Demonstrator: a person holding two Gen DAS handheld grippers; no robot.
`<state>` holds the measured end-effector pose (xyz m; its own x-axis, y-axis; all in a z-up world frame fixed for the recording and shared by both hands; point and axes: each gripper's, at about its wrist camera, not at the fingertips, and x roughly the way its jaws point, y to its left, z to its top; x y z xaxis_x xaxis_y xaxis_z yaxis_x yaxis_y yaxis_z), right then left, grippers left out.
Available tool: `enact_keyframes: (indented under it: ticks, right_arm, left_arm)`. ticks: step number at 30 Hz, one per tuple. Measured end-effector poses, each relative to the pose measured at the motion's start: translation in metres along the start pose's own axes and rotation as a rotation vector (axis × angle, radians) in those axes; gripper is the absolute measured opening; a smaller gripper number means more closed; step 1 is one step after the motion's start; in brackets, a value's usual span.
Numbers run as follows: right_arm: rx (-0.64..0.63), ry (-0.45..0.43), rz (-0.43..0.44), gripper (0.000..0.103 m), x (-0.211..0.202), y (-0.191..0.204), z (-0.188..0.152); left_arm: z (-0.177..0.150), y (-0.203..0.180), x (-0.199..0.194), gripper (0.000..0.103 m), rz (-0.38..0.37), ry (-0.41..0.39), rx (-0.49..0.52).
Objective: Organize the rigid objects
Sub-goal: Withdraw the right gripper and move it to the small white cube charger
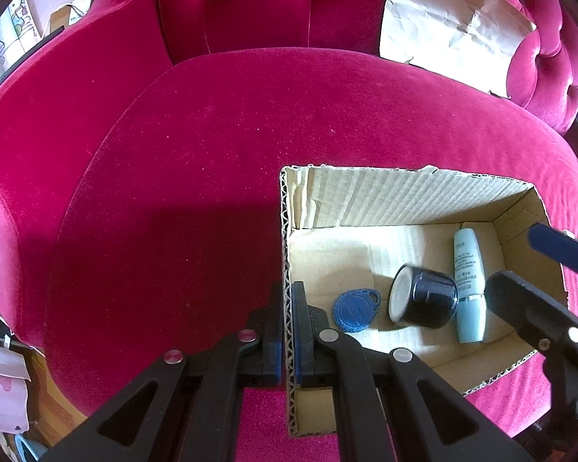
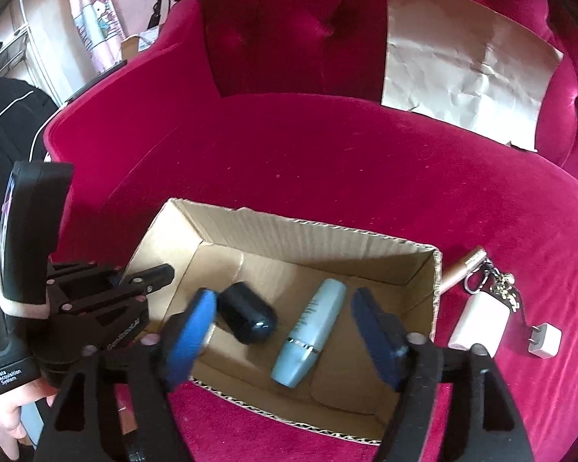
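Note:
An open cardboard box [image 1: 404,196] sits on a pink velvet sofa seat. Inside it lie a dark round jar [image 1: 424,300] on its side, a pale blue bottle [image 1: 468,285] and a blue key fob [image 1: 356,310]. My left gripper [image 1: 288,296] is shut on the box's left wall, one finger on each side of the cardboard. My right gripper [image 2: 283,304] hangs open over the box with nothing between its pads. The jar [image 2: 246,317] lies by its left pad and the bottle [image 2: 308,335] below the gap. The right gripper [image 1: 516,258] also shows in the left wrist view.
On the seat to the right of the box [image 2: 327,246] lie a white charger block [image 2: 478,323], a white plug [image 2: 545,340], a keyring [image 2: 497,281] and a rose-gold tube [image 2: 462,269]. A creased paper sheet [image 2: 462,77] leans on the backrest. A hand [image 2: 4,415] holds the left gripper [image 2: 150,273].

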<state>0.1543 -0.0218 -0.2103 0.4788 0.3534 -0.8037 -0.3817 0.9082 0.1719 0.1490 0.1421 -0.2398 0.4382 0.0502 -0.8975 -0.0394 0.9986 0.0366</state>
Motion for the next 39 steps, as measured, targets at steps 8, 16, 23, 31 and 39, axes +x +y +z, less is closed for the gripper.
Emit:
enact_keyframes:
  ticks: [8, 16, 23, 31, 39]
  right_arm:
    - [0.023, -0.039, -0.044, 0.103, -0.009, -0.01, 0.005]
    - [0.023, -0.063, -0.059, 0.103, -0.017, -0.016, 0.005]
    - [0.038, -0.077, -0.061, 0.103, -0.024, -0.024, 0.005]
    - [0.049, -0.09, -0.063, 0.103, -0.032, -0.034, 0.003]
    - [0.069, -0.101, -0.084, 0.103, -0.043, -0.049, 0.003]
  left_arm:
    - [-0.001, -0.001, -0.001, 0.003, 0.002, 0.001, 0.001]
    - [-0.001, -0.002, -0.003, 0.003, 0.0, -0.008, -0.003]
    - [-0.001, -0.001, -0.006, 0.003, 0.003, -0.012, -0.006]
    - [-0.001, -0.001, -0.008, 0.003, 0.005, -0.013, -0.007]
    - [0.001, -0.001, -0.01, 0.003, 0.007, -0.016, -0.005]
